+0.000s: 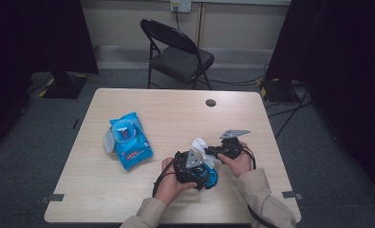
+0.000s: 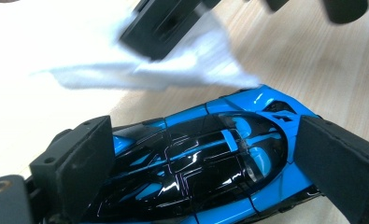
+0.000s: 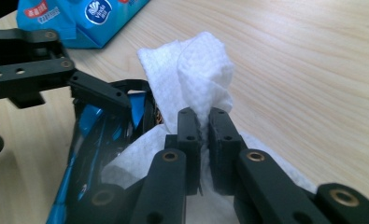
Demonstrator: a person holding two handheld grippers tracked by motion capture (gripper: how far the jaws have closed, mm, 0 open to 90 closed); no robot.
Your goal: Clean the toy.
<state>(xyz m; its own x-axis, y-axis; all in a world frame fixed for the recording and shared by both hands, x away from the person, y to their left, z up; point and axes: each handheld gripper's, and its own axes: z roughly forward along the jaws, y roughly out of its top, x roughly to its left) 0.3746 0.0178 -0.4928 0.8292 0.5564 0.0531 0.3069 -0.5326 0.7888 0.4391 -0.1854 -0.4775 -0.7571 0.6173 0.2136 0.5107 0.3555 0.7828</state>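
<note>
A blue and black toy car lies lengthwise between the pads of my left gripper, which is shut on its two sides. The car's blue body peeks out under that gripper near the table's front edge. My right gripper is shut on a white wet wipe, whose bunched end sticks up past the fingertips while the rest drapes over the car. From above, the wipe hangs between the two grippers, with the right gripper just right of it.
A blue pack of wet wipes with its lid flipped open lies on the left half of the wooden table. A round cable hole sits near the far edge. A black folding chair stands behind the table.
</note>
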